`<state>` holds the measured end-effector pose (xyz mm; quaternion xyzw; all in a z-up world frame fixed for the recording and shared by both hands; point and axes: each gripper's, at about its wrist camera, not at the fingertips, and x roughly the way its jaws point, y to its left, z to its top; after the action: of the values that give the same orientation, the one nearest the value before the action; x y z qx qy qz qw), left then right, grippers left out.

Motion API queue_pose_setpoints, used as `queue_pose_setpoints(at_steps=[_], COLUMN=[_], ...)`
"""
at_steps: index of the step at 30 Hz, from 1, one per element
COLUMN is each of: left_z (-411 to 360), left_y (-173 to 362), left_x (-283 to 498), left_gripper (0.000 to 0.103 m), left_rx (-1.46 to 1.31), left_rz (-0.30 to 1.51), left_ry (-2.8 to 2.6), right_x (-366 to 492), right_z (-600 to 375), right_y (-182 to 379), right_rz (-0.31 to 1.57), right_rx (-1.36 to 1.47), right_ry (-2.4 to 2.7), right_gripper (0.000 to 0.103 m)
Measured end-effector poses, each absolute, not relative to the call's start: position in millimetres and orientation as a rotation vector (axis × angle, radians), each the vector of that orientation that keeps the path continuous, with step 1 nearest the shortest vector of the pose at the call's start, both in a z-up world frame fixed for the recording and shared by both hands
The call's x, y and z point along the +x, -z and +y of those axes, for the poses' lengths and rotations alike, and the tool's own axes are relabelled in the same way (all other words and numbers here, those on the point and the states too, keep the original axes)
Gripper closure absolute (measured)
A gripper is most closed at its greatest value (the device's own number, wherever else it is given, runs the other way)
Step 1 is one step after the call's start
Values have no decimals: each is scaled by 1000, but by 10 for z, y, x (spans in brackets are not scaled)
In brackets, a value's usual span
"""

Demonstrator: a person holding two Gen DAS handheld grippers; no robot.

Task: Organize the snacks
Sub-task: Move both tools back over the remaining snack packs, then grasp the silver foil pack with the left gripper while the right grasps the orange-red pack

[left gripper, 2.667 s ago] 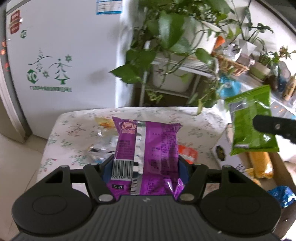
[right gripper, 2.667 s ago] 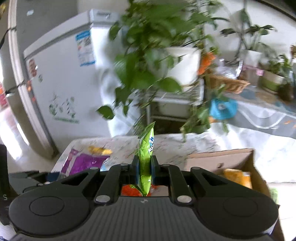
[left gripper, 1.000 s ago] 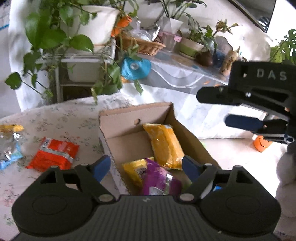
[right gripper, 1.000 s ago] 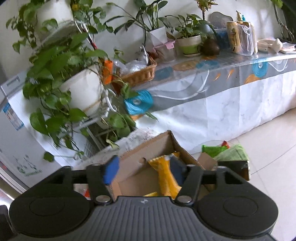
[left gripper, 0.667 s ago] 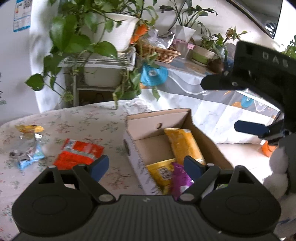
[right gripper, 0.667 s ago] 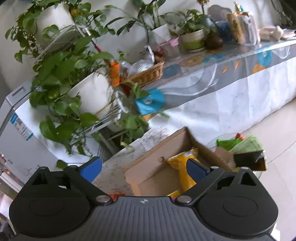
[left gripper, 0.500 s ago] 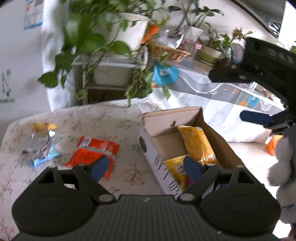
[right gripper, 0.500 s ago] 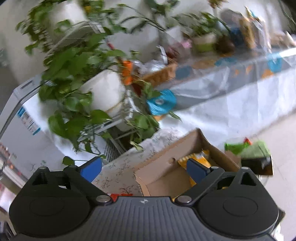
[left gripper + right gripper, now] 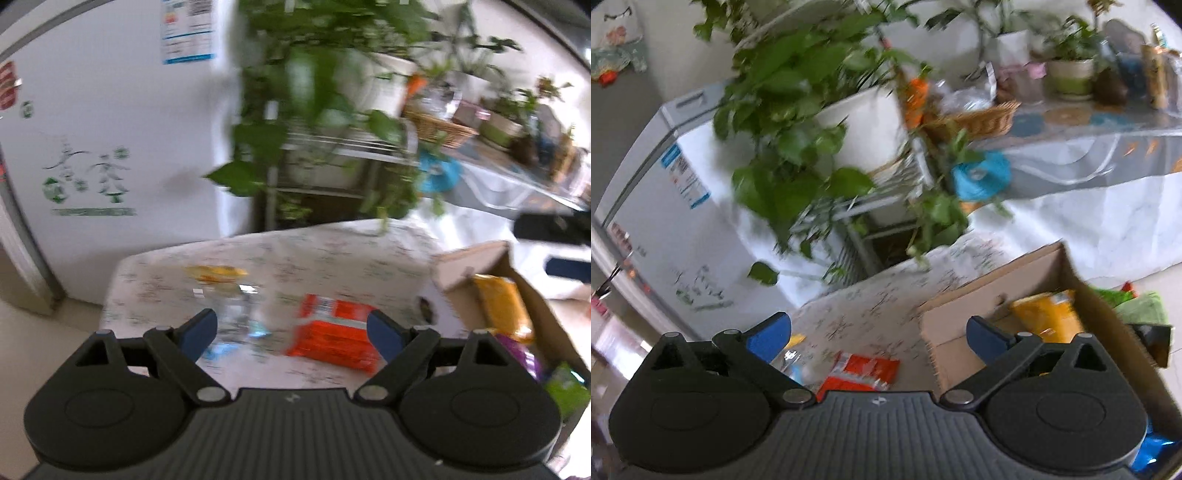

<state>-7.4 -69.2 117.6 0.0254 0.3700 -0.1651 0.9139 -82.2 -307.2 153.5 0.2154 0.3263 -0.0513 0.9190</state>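
My left gripper (image 9: 291,334) is open and empty above the floral-cloth table (image 9: 332,251). Ahead of it lie an orange-red snack packet (image 9: 334,338), a clear and blue packet (image 9: 240,317) and a yellow packet (image 9: 216,273). The cardboard box (image 9: 472,258) at the right holds a yellow bag (image 9: 500,306), a purple bag (image 9: 517,354) and a green bag (image 9: 565,384). My right gripper (image 9: 879,334) is open and empty, above the table's near edge; the orange-red packet (image 9: 862,371) and the box (image 9: 990,291) with the yellow bag (image 9: 1047,314) show past it.
A white fridge (image 9: 110,129) stands behind the table at the left. Potted plants on a metal rack (image 9: 332,110) hang over the table's far edge. A long counter with pots and a basket (image 9: 1071,122) runs at the right.
Both grippers let go of their bags, purple and green, which now lie in the box. Both have opened and swung back left towards the table and the loose packets.
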Motion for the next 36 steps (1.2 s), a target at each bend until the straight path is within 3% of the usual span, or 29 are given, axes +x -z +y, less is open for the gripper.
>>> queue_pose_setpoints(at_steps=[10, 28, 36], left_z=[-249, -490, -486], left_y=[-954, -296, -149], left_x=[482, 1027, 1122], left_gripper=[13, 13, 16], left_rx=[-4, 55, 37], left_rz=[832, 946, 963], left_ry=[239, 244, 223], right_x=[-550, -139, 153], right_z=[-2694, -2229, -2136], right_y=[-1359, -794, -548], right_rz=[777, 832, 857], right_rx=[336, 9, -12], right_ry=[-30, -175, -200], right_gripper=[0, 0, 0])
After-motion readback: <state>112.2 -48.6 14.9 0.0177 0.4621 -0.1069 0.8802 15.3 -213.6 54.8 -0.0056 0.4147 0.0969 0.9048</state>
